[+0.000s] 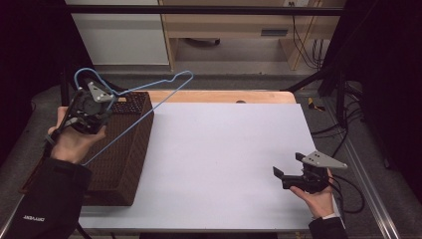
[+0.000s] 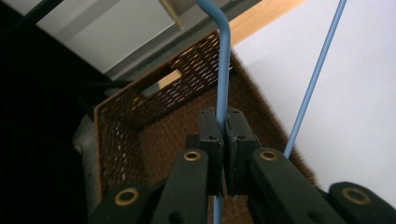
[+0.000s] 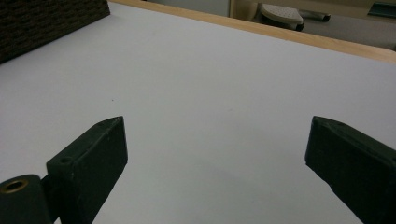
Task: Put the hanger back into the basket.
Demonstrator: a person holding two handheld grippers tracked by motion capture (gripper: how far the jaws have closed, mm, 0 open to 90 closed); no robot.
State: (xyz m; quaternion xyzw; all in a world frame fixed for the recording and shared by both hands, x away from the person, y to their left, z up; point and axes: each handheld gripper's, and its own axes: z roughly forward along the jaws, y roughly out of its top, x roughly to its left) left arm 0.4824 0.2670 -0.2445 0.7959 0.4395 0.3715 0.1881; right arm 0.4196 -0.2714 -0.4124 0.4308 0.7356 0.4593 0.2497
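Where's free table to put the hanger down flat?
The white tabletop is bare from the wicker basket across to the right gripper, back to the wooden edge. It is crowded at the left: the basket fills that side, with the left gripper clamping the blue hanger above it.

A smooth blue wire hanger (image 1: 149, 107) above a rough brown wicker basket (image 1: 124, 159); matt white tabletop (image 1: 224, 149).
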